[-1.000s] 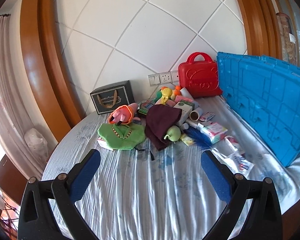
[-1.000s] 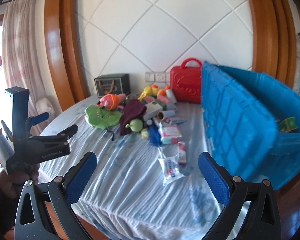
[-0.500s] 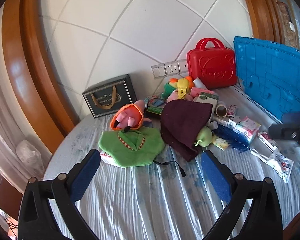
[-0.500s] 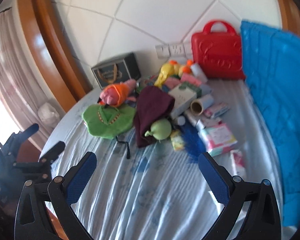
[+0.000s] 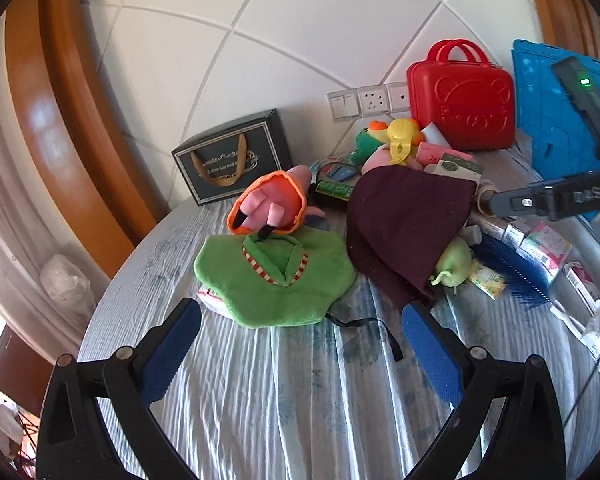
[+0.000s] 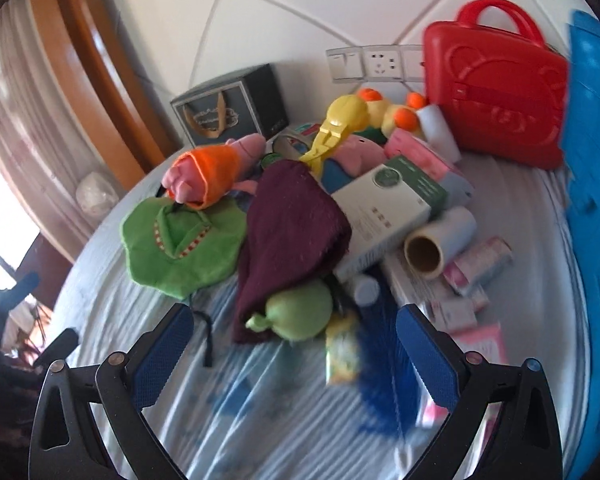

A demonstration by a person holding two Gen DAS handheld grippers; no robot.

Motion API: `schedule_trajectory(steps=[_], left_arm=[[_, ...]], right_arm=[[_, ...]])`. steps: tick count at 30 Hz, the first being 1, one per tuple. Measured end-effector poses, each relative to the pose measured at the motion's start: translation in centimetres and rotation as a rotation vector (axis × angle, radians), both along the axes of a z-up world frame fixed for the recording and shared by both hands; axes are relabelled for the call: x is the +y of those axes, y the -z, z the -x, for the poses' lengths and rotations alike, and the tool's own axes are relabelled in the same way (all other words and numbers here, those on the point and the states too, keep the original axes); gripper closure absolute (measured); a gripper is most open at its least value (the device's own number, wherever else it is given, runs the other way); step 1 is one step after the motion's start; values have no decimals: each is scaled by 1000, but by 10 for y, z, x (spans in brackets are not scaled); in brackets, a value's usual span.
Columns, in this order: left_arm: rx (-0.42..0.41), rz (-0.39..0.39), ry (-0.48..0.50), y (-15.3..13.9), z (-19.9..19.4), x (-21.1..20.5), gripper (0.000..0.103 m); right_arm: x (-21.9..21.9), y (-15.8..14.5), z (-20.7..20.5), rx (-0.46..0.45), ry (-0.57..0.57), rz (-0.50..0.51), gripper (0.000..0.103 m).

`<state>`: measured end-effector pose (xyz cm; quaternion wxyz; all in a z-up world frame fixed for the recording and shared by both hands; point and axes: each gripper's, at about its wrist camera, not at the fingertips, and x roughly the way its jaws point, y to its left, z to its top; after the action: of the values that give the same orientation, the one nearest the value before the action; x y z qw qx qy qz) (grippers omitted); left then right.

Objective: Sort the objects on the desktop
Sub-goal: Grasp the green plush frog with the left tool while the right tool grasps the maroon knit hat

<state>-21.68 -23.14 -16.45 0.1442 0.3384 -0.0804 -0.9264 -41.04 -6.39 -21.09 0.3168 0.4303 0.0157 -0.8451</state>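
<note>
A heap of objects lies on the round table: a green plush cloth [image 5: 276,280] [image 6: 180,248], a pink and orange plush [image 5: 272,206] [image 6: 212,170], a maroon cloth [image 5: 404,224] [image 6: 292,236], a green pear toy [image 5: 454,262] [image 6: 300,312], a white and green box [image 6: 388,204], a tape roll [image 6: 432,248] and small packets [image 6: 480,268]. My left gripper [image 5: 300,348] is open and empty, just short of the green cloth. My right gripper [image 6: 294,350] is open and empty, just short of the pear toy; it also shows in the left wrist view [image 5: 556,196].
A red toy case [image 5: 462,104] [image 6: 496,96] and a dark gift box [image 5: 234,162] [image 6: 230,110] stand by the wall. A blue crate [image 5: 560,112] [image 6: 596,240] stands at the right. A blue feathery object [image 5: 512,268] lies by the packets. Striped tablecloth [image 5: 300,400] lies bare in front.
Both grippers have moved forward toward the heap, which looks larger. The right gripper now reaches in over the objects at the right of the left wrist view. Both stay open.
</note>
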Motion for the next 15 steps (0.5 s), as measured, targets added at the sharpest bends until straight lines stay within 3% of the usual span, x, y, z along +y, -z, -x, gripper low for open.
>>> schedule_trajectory(steps=[5,9,12,15], left_arm=[[-21,25,-3,2,17,-13,1],[10,44,22,-1,24,-30,1],[7,49,30,10,31,-51,1],[-28,7,13,25,42,-81,1]], right_arm=[[-22,17,49,-57,-27,2,0],[-42,37,78,-99,-37,-29,0],[-49,41,81,-89,-59,-10,0],[-61,39,77,-73,-122,-16,7]])
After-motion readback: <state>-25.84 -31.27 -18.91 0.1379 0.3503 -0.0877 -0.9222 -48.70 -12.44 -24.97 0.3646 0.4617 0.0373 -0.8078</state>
